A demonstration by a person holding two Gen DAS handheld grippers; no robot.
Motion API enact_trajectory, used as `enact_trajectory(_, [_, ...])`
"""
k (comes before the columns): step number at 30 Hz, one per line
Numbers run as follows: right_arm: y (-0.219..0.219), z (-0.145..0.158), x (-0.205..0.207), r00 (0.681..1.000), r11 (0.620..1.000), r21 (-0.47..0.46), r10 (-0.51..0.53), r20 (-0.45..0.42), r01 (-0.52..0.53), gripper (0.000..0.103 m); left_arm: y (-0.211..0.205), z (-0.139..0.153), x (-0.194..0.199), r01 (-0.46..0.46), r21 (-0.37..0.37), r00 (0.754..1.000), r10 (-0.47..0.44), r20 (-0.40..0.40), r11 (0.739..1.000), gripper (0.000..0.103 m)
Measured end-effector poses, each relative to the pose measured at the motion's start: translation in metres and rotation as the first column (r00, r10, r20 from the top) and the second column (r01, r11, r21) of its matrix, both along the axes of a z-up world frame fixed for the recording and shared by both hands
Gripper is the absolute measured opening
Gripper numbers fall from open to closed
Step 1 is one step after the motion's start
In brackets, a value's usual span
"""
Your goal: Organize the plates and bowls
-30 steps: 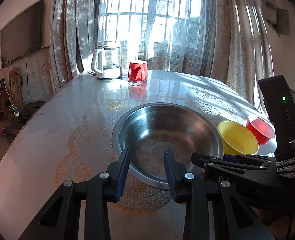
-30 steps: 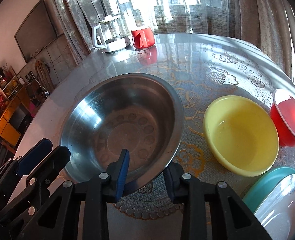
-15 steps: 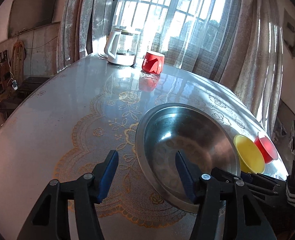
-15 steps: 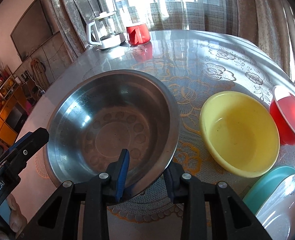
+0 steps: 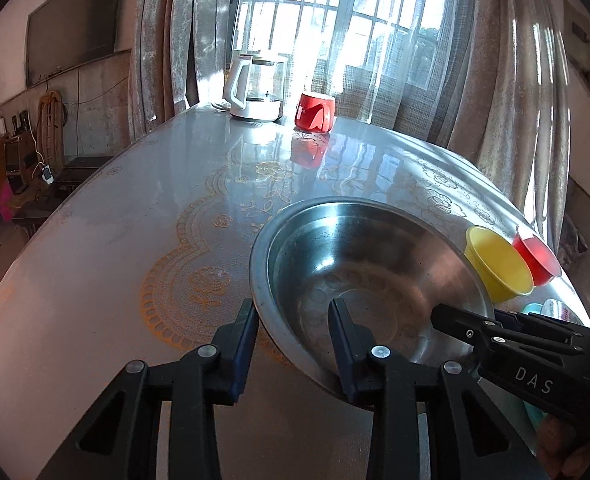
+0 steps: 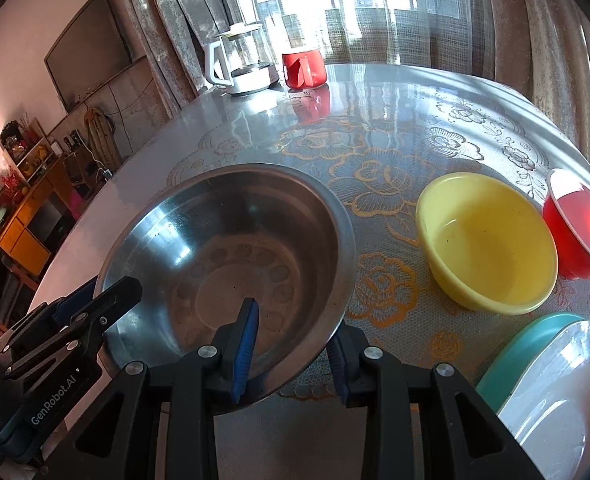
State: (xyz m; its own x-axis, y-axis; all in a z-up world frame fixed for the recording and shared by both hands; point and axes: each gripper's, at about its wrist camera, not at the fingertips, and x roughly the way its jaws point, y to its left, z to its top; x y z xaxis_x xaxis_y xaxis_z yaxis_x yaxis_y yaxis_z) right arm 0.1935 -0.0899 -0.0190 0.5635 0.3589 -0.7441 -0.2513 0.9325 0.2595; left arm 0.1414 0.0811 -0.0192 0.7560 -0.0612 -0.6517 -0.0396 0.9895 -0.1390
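A large steel bowl (image 5: 359, 268) (image 6: 231, 248) sits tilted on the lace-patterned table. My left gripper (image 5: 295, 320) straddles its near-left rim, one finger inside and one outside, jaws apart. My right gripper (image 6: 295, 340) straddles the near-right rim the same way, jaws partly closed around it without a clear squeeze. A yellow bowl (image 6: 483, 240) (image 5: 499, 260) and a red bowl (image 6: 579, 224) (image 5: 535, 254) stand to the right. A teal plate (image 6: 519, 352) with a white dish (image 6: 563, 392) on it lies at the front right.
A white kettle (image 5: 255, 92) (image 6: 243, 66) and a red cup (image 5: 315, 112) (image 6: 305, 68) stand at the table's far side by the curtained window. The table edge (image 5: 55, 216) curves away on the left, with furniture beyond.
My left gripper swung away to the left and opened wide, then came back to the bowl's near-left rim with a narrower gap. The steel bowl now sits tilted. The right gripper stayed on the rim.
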Motion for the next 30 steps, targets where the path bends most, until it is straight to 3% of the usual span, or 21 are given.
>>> enact_trajectory(16, [0.022,0.000,-0.064,0.995,0.995,0.028,0.100,0.003,-0.100,0.033,0.015,0.000,-0.080,-0.091,0.043,0.996,0.091,-0.011,0.995,0.036])
enact_trajectory(30, [0.039,-0.002,-0.088,0.990,0.990,0.022,0.141,0.008,-0.141,0.033,0.025,-0.003,-0.109,-0.128,0.051,0.992,0.129,-0.009,0.990,0.036])
